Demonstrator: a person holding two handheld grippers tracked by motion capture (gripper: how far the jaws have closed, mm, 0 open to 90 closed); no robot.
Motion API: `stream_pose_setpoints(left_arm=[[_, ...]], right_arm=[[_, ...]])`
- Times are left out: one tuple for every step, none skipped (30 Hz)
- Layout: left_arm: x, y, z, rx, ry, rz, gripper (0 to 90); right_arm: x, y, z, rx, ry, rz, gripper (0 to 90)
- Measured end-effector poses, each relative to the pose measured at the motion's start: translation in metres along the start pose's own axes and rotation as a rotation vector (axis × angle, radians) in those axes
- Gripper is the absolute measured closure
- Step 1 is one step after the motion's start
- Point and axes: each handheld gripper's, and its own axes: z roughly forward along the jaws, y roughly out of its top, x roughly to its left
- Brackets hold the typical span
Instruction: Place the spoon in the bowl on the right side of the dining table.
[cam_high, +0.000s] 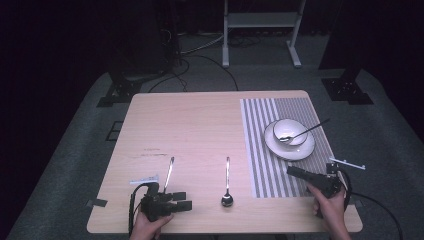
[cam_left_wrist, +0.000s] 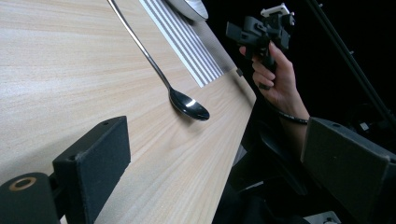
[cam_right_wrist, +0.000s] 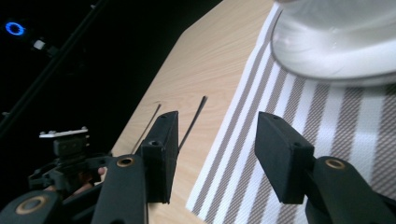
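My left gripper (cam_high: 185, 200) lies low at the table's front left, jaws open and empty; its own view shows the pads (cam_left_wrist: 95, 156) wide apart above bare wood. Ahead of it lies a metal spoon (cam_left_wrist: 184, 103), also at the table's front centre (cam_high: 227, 182). My right gripper (cam_high: 291, 171) hovers over the front right of a striped placemat (cam_high: 262, 150), open with nothing between its pads (cam_right_wrist: 161, 149). Beyond them sits a white plate (cam_right_wrist: 327, 58). The plate (cam_high: 300, 149) carries a white bowl (cam_high: 290, 130) with a second spoon (cam_high: 307, 130) resting in it.
A slim utensil (cam_high: 169, 173) lies on the wood beside the left gripper, with a small white label (cam_high: 145, 179) near it. The table's front edge (cam_high: 225, 231) is close to both hands. A metal stand (cam_high: 260, 30) and cables are on the floor behind.
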Motion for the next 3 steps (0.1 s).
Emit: stream_pose_setpoints(left_arm=[[-0.0002,0.0001,0.0000,0.002,0.001,0.002,6.9],[-0.0004,0.0003,0.0001,0.001,0.001,0.003,6.8],[-0.0006,0.0006,-0.0001,-0.001,0.000,0.002,6.8]], right_arm=[[0.0007,-0.0040,0.0005,0.000,0.007,-0.003,48.2],[0.0017,-0.0072,0.0009,0.001,0.004,-0.010,47.6],[0.0025,-0.0101,0.0015,0.000,0.004,-0.014,47.3]])
